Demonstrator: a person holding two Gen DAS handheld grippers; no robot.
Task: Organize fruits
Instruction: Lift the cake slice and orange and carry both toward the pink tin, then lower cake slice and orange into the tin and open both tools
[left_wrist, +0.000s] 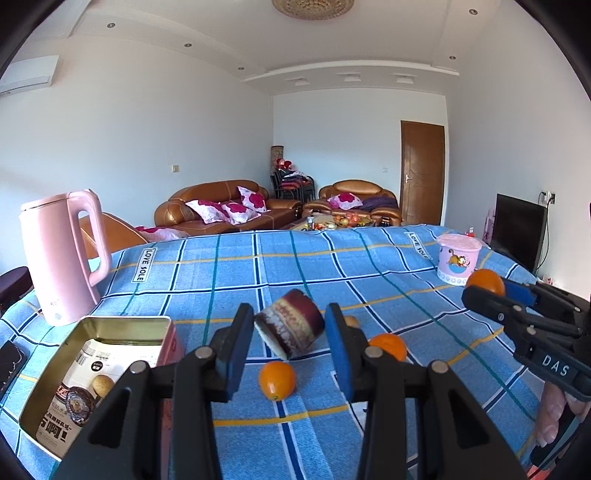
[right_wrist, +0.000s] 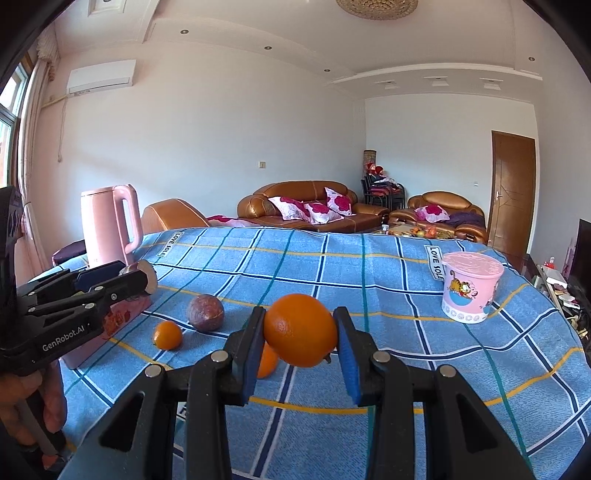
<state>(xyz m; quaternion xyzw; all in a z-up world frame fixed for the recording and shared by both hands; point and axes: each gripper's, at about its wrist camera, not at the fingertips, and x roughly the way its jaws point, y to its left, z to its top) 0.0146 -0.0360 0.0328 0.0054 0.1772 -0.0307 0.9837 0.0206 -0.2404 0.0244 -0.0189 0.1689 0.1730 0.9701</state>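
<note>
My left gripper (left_wrist: 290, 314) is shut on a maroon glazed cup (left_wrist: 290, 326), held tilted above the blue checked tablecloth (left_wrist: 229, 280). Two oranges (left_wrist: 277, 380) (left_wrist: 388, 347) lie on the cloth just beneath it. My right gripper (right_wrist: 300, 318) is shut on a large orange (right_wrist: 301, 328), lifted off the table. In the left wrist view, the right gripper (left_wrist: 487, 291) shows at the right edge with that orange (left_wrist: 485, 281). In the right wrist view, a small orange (right_wrist: 168, 335), a purple passion fruit (right_wrist: 205, 313) and another orange (right_wrist: 267, 361), partly hidden by a finger, rest on the cloth.
An open pink tin (left_wrist: 122, 325) with a printed packet inside sits at the near left. A pink kettle (left_wrist: 62, 258) stands behind it. A pink cartoon bucket (right_wrist: 472, 291) stands at the far right. Sofas and a door lie beyond the table.
</note>
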